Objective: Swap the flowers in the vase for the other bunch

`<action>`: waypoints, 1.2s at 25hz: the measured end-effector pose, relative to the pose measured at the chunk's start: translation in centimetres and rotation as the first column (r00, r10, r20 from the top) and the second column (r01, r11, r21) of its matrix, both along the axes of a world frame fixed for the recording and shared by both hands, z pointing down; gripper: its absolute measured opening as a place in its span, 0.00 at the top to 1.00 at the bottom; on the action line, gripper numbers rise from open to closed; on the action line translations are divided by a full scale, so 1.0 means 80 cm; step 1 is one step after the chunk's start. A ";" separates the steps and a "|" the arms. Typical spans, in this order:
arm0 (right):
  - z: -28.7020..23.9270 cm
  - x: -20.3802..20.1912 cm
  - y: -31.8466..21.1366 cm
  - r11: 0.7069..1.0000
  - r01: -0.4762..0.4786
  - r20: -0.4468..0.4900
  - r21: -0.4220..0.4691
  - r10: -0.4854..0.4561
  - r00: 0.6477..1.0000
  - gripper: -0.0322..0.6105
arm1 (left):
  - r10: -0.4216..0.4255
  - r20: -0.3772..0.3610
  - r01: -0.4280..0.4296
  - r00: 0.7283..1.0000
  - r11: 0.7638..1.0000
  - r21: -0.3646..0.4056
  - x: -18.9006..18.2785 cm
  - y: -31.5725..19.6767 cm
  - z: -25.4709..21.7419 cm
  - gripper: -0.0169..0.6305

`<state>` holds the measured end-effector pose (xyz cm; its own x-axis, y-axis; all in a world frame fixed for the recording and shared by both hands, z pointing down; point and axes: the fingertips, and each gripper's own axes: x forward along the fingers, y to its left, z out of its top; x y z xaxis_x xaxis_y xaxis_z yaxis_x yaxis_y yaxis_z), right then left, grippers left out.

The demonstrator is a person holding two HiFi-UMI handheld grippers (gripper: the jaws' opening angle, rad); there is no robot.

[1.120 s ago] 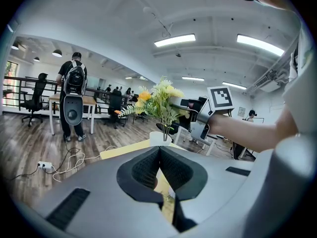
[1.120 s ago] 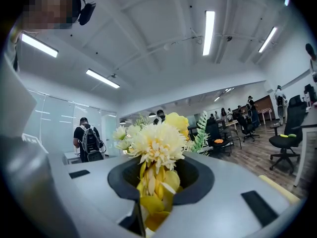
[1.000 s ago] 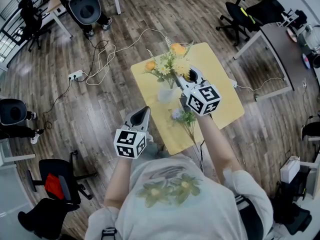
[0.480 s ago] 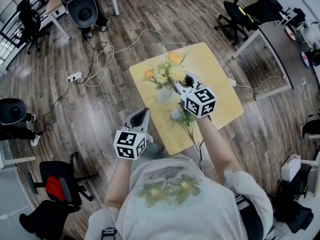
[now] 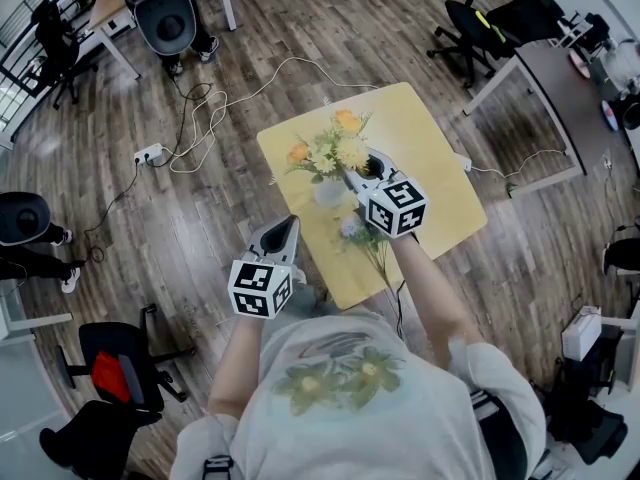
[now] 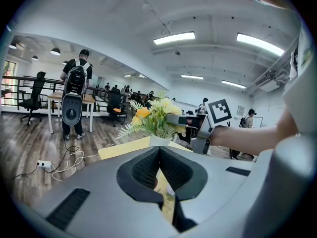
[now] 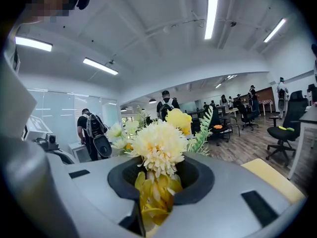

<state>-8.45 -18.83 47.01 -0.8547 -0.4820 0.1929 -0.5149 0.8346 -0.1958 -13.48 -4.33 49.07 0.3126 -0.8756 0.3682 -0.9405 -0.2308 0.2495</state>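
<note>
A white vase (image 5: pixel 328 190) stands on the small yellow table (image 5: pixel 430 158). The yellow and orange bunch (image 5: pixel 330 148) rises out of its mouth, and my right gripper (image 5: pixel 352 175) is shut on that bunch just above the rim. In the right gripper view a pale yellow bloom (image 7: pixel 157 145) and yellow petals sit pinched between the jaws. The other bunch (image 5: pixel 362 236), purple and white with green stems, lies on the table under my right forearm. My left gripper (image 5: pixel 285 230) hangs off the table's near left edge, shut and empty. From it I see the vase (image 6: pixel 157 140) and the flowers (image 6: pixel 151 117).
The table's edge runs close to my body. A white cable and power strip (image 5: pixel 150 150) lie on the wooden floor to the left. Office chairs (image 5: pixel 165 13) stand around, and a grey desk (image 5: pixel 545 78) is at the right. People stand in the background.
My right gripper has sunk a little, down and to the left in the head view, carrying the yellow bunch lower over the vase. The left gripper has stayed put.
</note>
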 end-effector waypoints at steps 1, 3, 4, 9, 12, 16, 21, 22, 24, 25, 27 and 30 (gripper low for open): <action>0.001 0.003 -0.001 1.000 -0.007 0.000 -0.002 0.007 1.000 0.81 | 0.000 0.000 0.000 1.000 1.000 0.000 0.001 0.000 -0.001 0.95; 0.006 0.007 -0.002 1.000 -0.018 -0.014 -0.002 0.018 1.000 0.81 | 0.002 0.001 -0.002 1.000 1.000 0.000 0.002 0.000 -0.002 0.95; 0.009 0.008 -0.002 1.000 -0.020 -0.022 0.002 0.020 1.000 0.81 | 0.003 0.001 -0.003 1.000 1.000 0.000 0.002 -0.001 -0.002 0.95; 0.013 0.006 -0.005 1.000 -0.019 -0.016 0.008 0.019 1.000 0.81 | 0.007 0.002 -0.007 1.000 1.000 -0.007 0.000 -0.005 0.001 0.95; 0.012 0.006 -0.004 1.000 -0.010 -0.029 0.028 0.011 1.000 0.80 | 0.010 0.002 -0.010 1.000 1.000 -0.007 0.003 -0.006 0.000 0.95; 0.010 0.011 -0.001 0.999 -0.016 -0.047 0.039 0.018 0.999 0.74 | 0.013 0.004 -0.013 1.000 1.000 -0.004 0.005 -0.004 -0.001 0.95; 0.009 0.014 0.003 0.999 -0.015 -0.054 0.029 0.016 0.998 0.65 | 0.015 0.005 -0.015 1.000 1.000 -0.005 0.005 -0.004 0.001 0.95; 0.009 0.015 0.004 0.999 -0.016 -0.057 0.029 0.017 0.998 0.64 | 0.016 0.004 -0.016 1.000 1.000 -0.006 0.005 -0.004 0.001 0.95; 0.008 0.018 0.006 0.999 -0.020 -0.060 0.026 0.022 0.998 0.63 | 0.017 0.003 -0.017 1.000 1.000 -0.005 0.005 -0.005 0.001 0.95; 0.008 0.020 0.007 0.999 -0.025 -0.060 0.026 0.027 0.998 0.62 | 0.017 0.003 -0.017 1.000 1.000 -0.004 0.005 -0.006 0.000 0.95; 0.007 0.024 0.009 0.999 -0.039 -0.063 0.030 0.041 0.997 0.59 | 0.020 0.001 -0.020 1.000 1.000 -0.001 0.006 -0.007 0.000 0.95; 0.004 0.029 0.013 0.998 -0.057 -0.066 0.040 0.059 0.996 0.59 | 0.026 -0.001 -0.026 1.000 1.000 0.002 0.007 -0.008 0.002 0.95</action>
<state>-6.10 -17.78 47.37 -0.8106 -0.5386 0.2300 -0.5738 0.8090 -0.1279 -12.89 -5.00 49.20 0.3360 -0.8678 0.3660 -0.9337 -0.2561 0.2501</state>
